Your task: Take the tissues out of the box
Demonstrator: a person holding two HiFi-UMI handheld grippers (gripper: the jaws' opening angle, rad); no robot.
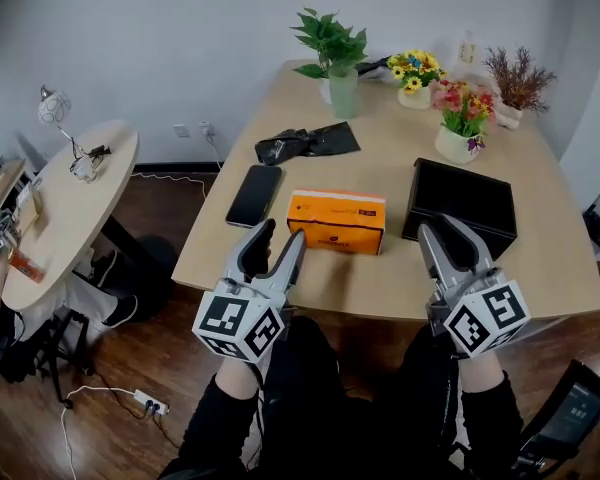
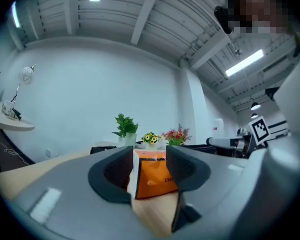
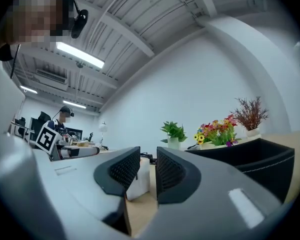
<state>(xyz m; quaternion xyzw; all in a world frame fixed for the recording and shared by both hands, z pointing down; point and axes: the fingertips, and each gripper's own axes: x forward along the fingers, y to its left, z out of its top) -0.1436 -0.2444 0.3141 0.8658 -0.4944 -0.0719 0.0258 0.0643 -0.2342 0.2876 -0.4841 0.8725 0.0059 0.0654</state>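
An orange tissue box lies on the wooden table, near its front edge; I see no tissue sticking out of it. My left gripper hovers just left of and in front of the box, jaws apart and empty. In the left gripper view the box shows beyond the gap between the open jaws of the left gripper. My right gripper is to the box's right, by the black tray. The right gripper keeps a narrow empty gap, with the box's pale end beyond it.
A black phone lies left of the box and a black tray right of it. Black gloves, a green plant and flower pots stand farther back. A round side table is at the left.
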